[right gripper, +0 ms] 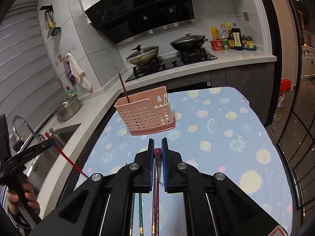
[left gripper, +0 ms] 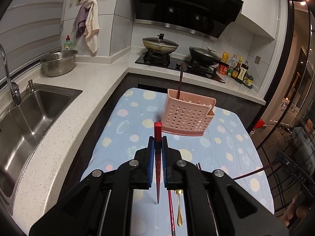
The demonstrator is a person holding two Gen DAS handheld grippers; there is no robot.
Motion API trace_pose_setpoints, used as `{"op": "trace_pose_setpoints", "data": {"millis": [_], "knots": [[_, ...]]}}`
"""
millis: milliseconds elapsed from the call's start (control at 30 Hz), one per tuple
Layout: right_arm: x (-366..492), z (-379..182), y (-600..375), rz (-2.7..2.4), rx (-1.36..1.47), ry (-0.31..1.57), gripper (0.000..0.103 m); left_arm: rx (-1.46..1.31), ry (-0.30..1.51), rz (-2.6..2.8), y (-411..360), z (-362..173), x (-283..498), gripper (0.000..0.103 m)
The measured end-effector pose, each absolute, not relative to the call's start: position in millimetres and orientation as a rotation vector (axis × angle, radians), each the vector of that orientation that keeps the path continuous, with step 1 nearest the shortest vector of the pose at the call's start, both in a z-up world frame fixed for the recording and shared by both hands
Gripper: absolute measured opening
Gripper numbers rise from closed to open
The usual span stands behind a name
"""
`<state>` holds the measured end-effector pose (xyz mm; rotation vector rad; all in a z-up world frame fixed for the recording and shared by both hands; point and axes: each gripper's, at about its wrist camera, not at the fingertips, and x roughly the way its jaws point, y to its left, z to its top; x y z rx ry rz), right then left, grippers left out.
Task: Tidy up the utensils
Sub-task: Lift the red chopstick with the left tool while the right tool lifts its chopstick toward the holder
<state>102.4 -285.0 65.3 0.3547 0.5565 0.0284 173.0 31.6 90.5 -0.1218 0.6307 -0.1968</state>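
Now both grippers, left clamping a red chopstick and right another, should tip them upright over the pink perforated holder, beside its standing chopstick.

Both tongs point forward and tilt downward, the left tongs clamped tight on a red chopstick and the right tongs pinched on a dark red chopstick.
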Motion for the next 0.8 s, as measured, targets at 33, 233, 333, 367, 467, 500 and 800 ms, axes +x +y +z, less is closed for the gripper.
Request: {"op": "trace_pose_setpoints", "data": {"millis": [33,233,333,367,467,500,800], "knots": [[105,68,-286,0.028,0.357,0.55,0.007,-0.12,0.622,-0.197,31,94,177,0.007],[130,88,-295,0.033,0.364,0.504,0.007,-0.116,0.568,-0.226,21,119,201,0.007],[150,102,-300,0.046,0.378,0.477,0.007,-0.122,0.535,-0.251,14,136,217,0.007],[158,108,-302,0.051,0.383,0.464,0.007,-0.122,0.524,-0.258,11,142,222,0.007],[182,128,-306,0.061,0.391,0.424,0.007,-0.112,0.476,-0.27,1,164,243,0.007],[191,136,-307,0.064,0.393,0.408,0.007,-0.108,0.459,-0.272,-2,172,249,0.007],[271,185,-311,0.078,0.427,0.292,0.007,-0.101,0.323,-0.282,-29,228,312,0.007]]}}
